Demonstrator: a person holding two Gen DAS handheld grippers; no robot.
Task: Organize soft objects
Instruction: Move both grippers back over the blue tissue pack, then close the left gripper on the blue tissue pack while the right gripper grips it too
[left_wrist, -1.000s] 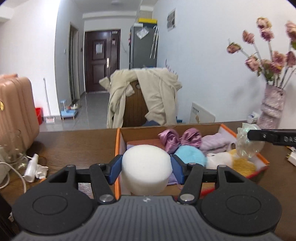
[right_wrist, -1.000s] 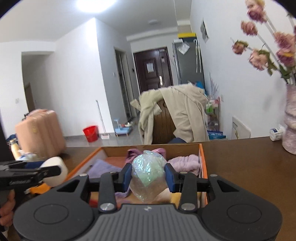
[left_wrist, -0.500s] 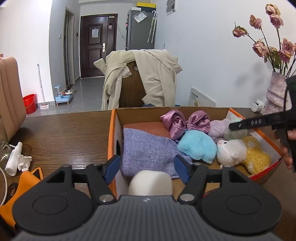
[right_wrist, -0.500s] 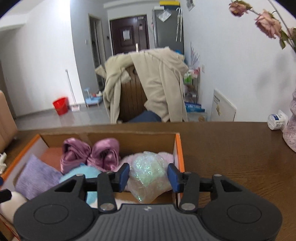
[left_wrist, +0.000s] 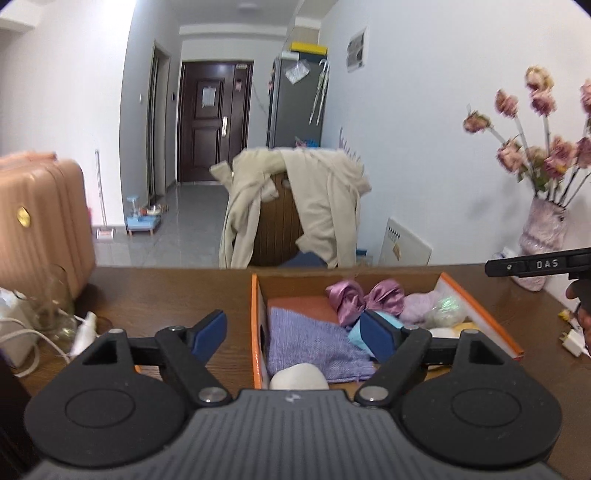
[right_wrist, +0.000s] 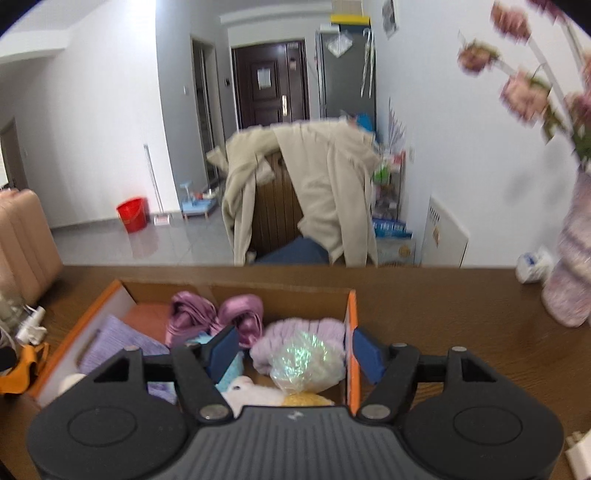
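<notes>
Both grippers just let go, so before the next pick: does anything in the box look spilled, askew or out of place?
Nothing stands out. The white sponge and iridescent bag lie inside the cardboard box, clear of both open grippers.

From above I can enter the cardboard box (right_wrist: 351, 332) freely; inside, soft things fill its floor. Bare table (right_wrist: 461, 314) lies right of it, until the vase (right_wrist: 572, 280).

Both grippers open, nothing gripped.
Left gripper (left_wrist: 295, 332): jaws wide apart, just been opening, pads pressing on nothing. Right gripper (right_wrist: 295, 349): jaws likewise just been opening, pads clear; it points forward and slightly downward.
</notes>
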